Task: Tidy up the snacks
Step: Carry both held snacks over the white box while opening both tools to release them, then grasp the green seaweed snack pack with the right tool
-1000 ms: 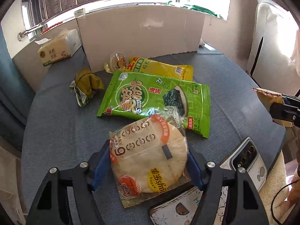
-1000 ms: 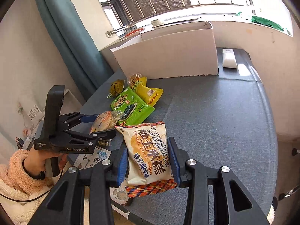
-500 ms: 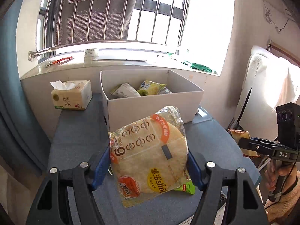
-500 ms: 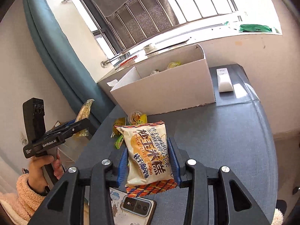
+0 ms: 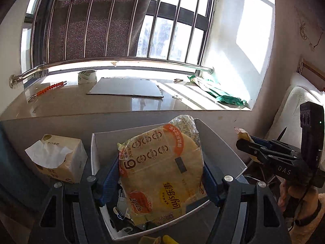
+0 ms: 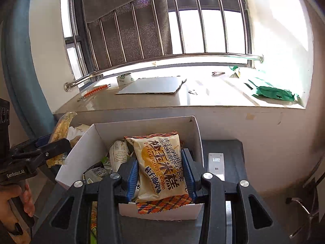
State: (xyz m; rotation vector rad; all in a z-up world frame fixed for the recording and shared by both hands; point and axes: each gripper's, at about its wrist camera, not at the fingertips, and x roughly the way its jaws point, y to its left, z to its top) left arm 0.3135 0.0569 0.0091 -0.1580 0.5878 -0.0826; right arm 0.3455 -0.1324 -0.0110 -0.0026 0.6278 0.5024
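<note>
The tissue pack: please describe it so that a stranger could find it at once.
Below the window sill stands a white cardboard box of snacks. The tissue pack sits just outside its left wall. Unlike the glossy snack bags, it is a soft block with white tissue sticking out on top.

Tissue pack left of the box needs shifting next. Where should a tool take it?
Judging by its pose, grip the tissue pack across its two flat side faces, low on the body, coming from above. The loose tissue sticking out the top would only tear free; the white box stands close alongside.
</note>
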